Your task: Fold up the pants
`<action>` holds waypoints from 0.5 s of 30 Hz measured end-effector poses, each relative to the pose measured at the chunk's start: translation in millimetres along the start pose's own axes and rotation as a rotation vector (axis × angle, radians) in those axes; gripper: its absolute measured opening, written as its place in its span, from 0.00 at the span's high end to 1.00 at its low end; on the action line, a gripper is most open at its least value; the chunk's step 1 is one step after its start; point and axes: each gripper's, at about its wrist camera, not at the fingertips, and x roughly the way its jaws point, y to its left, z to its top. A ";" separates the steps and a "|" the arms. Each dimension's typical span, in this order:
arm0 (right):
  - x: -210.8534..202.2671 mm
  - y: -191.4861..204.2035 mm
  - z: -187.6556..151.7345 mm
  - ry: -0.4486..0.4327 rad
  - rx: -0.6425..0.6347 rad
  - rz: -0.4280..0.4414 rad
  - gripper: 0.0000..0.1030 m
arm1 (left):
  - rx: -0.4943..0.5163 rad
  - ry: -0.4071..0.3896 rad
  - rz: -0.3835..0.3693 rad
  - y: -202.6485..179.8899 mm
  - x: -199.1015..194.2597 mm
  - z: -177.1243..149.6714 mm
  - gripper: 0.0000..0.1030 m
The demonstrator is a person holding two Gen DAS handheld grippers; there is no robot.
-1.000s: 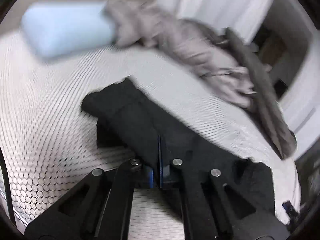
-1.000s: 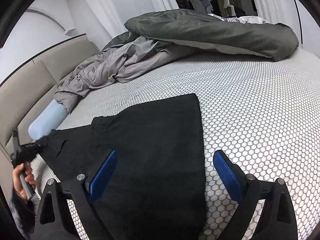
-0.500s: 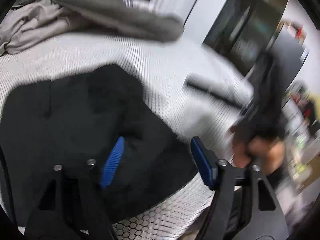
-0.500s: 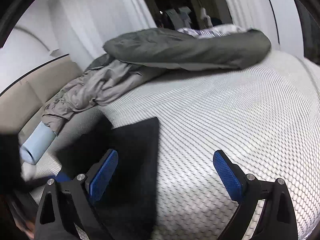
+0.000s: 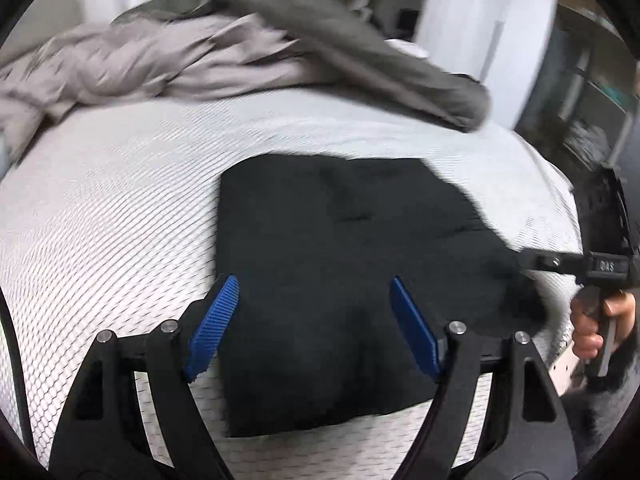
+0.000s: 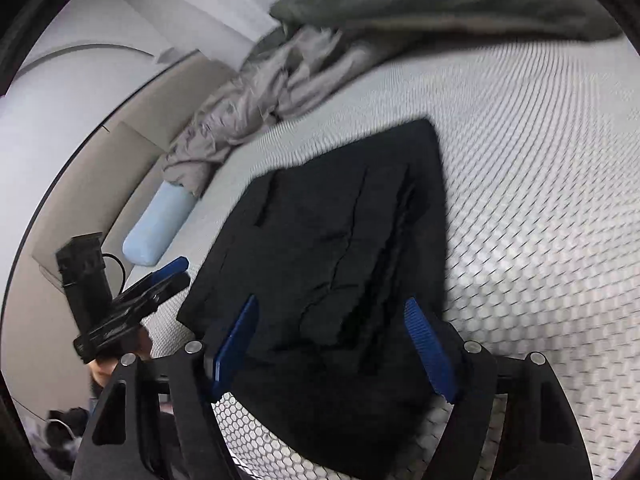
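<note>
The black pants [image 5: 340,264] lie folded in a thick stack on the white honeycomb-patterned bed [image 5: 104,216]. My left gripper [image 5: 316,328] is open and empty, its blue pads on either side of the stack's near edge. My right gripper [image 6: 332,344] is open and empty over the other side of the same pants [image 6: 340,240], where layered fold edges show. The right gripper also shows at the pants' right edge in the left wrist view [image 5: 560,264]. The left gripper shows at the left in the right wrist view [image 6: 160,280].
A rumpled grey duvet [image 5: 160,56] and a darker grey blanket [image 5: 360,44] lie across the far side of the bed. A light blue pillow [image 6: 160,224] lies by the beige headboard [image 6: 100,152]. Dark furniture [image 5: 592,120] stands beyond the bed's right edge.
My left gripper let go of the pants and opened, then swung round to face the folded stack. My right gripper stayed open and moved in over the pants, which now lie as a compact stack.
</note>
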 end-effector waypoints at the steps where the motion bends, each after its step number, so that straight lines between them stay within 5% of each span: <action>1: 6.0 -3.1 0.3 0.022 0.012 0.005 0.25 | -0.018 0.011 0.009 10.1 3.6 -2.5 0.26; 4: 15.6 -12.4 4.1 0.028 0.078 0.045 0.26 | -0.050 0.028 0.049 37.2 11.0 -7.0 0.26; 6: 15.9 -16.8 6.1 0.034 0.107 0.058 0.53 | -0.070 0.031 0.059 55.2 10.5 -12.0 0.26; 7: 15.4 -18.4 6.0 0.043 0.123 0.046 0.75 | -0.082 0.032 0.057 62.7 8.8 -13.3 0.26; 15: -49.7 37.4 -10.9 -0.065 -0.029 0.035 0.81 | -0.048 0.004 0.019 59.0 -10.6 -15.7 0.26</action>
